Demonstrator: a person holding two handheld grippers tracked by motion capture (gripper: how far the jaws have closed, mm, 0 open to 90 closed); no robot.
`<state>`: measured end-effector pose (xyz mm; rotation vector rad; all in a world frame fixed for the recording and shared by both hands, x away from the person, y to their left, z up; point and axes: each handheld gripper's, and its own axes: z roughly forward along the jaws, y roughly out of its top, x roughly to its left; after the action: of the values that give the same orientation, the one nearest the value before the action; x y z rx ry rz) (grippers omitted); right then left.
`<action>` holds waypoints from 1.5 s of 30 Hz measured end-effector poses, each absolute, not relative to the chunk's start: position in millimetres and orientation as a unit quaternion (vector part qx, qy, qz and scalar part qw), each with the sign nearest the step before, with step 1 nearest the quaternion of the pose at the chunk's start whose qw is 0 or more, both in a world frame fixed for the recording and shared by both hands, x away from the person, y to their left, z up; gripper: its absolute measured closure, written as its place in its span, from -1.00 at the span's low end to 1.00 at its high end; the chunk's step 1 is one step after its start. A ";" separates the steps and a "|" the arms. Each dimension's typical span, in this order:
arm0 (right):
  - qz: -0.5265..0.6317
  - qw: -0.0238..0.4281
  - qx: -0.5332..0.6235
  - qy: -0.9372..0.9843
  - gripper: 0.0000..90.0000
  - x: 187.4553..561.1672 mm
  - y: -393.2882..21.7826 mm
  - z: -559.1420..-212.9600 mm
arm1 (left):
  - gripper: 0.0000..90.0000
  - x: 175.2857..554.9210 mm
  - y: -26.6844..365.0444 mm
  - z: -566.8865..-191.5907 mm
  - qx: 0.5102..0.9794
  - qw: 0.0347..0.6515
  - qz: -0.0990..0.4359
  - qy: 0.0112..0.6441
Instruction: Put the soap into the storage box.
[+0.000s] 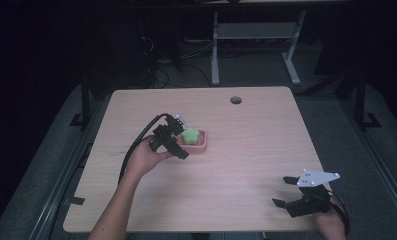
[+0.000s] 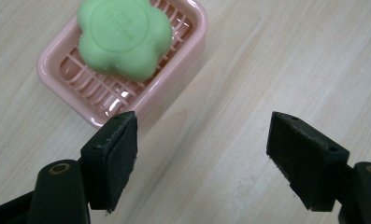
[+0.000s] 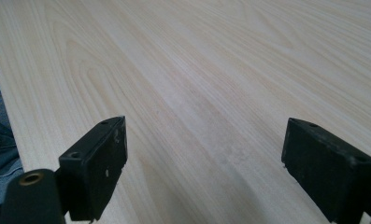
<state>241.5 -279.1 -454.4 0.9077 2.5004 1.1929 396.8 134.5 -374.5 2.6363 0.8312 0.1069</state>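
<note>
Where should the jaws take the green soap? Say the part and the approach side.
Grip the green soap across two opposite notches between its lobes, coming from above: it lies flat in the pink dish, whose rim blocks a low side approach. The open left gripper is nearest.

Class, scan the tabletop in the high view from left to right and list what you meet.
Left claw → green soap in the pink soap dish → round hole in the table → right claw.

glossy pink plastic dish, matt wood table
</note>
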 end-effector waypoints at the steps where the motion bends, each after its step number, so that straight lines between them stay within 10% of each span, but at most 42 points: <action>1: 0.407 0.113 0.308 0.852 -0.69 241.6 -279.3 -454.6 | -0.45 395.1 135.3 -374.8 0.936 0.188 0.039 0.294; 45: 0.394 0.114 0.316 0.856 -0.69 243.3 -279.1 -458.2 | -0.47 339.0 173.9 -393.4 0.932 0.222 0.039 0.283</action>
<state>243.3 -279.1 -458.2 0.9256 2.5085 1.1562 339.0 173.9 -393.4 2.5748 0.7832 0.1081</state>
